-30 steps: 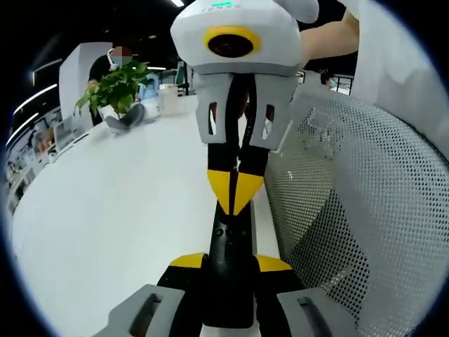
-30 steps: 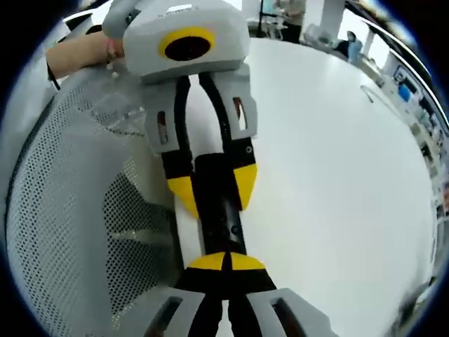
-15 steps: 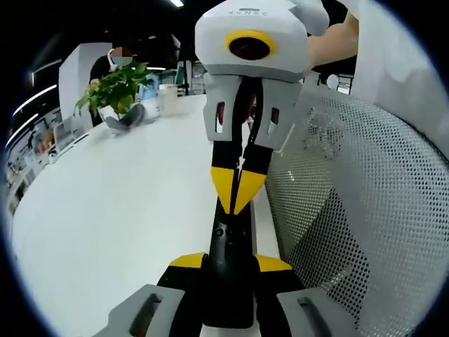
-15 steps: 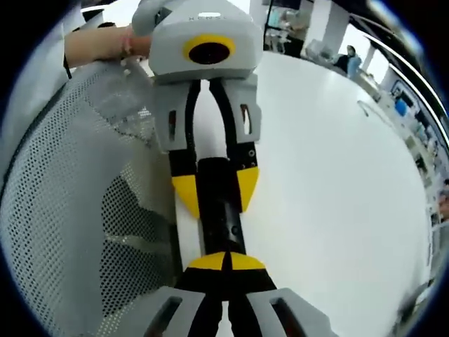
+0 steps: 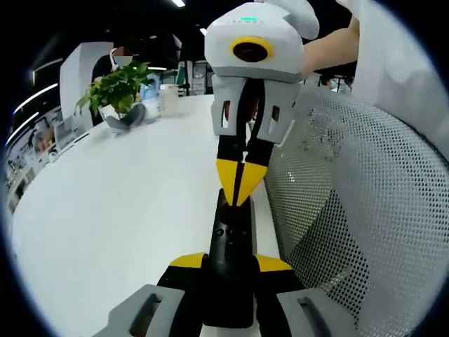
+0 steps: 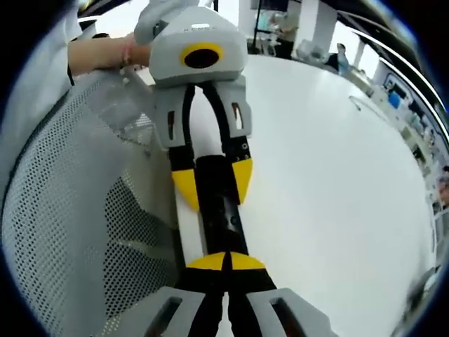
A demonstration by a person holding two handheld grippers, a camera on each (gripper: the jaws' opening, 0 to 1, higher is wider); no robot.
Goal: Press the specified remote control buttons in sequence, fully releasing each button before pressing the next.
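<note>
Watching for a slip here: we hold the remote (image 5: pixel 229 260) at one end only, the left tongs (image 5: pixel 230 264) clamped on its sides at the bottom centre of the left gripper view, so a hard poke at the free end could lever it round in that grip. The right tongs (image 5: pixel 240 184) come down from the upper centre, yellow tips pinched together with nothing between them, touching the remote's far end or hovering just above it; we cannot tell which. If those tips land off the button, we judge they could skid off the narrow black face. The remote's long axis runs up the frame, pointing away from us, along the edge of the white table (image 5: pixel 126 210) beside the mesh chair (image 5: pixel 351 210). In the right gripper view the remote (image 6: pixel 221 214) runs up the centre.
</note>
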